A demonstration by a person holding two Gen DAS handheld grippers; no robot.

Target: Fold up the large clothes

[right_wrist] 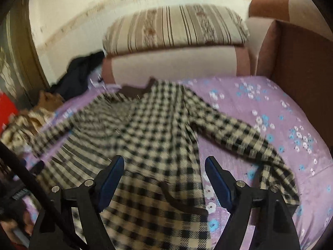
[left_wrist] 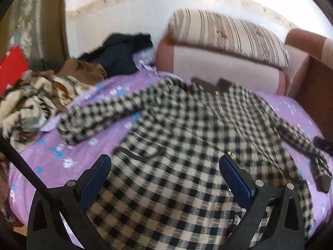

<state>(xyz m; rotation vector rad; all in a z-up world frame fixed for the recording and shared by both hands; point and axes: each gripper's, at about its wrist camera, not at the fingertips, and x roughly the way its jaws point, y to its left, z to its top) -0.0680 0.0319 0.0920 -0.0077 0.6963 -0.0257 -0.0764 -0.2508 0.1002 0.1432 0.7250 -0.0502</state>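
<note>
A black-and-cream checked coat with a brown collar lies spread flat on the purple flowered bedsheet, sleeves out to both sides. My left gripper is open and empty, hovering over the coat's lower body. In the right wrist view the same coat lies with its right sleeve stretched across the sheet. My right gripper is open and empty above the coat's right hem edge.
A heap of patterned and brown clothes and a dark garment lie at the bed's left. A striped pillow rests on pink cushions against the wall. A brown sofa arm bounds the right side.
</note>
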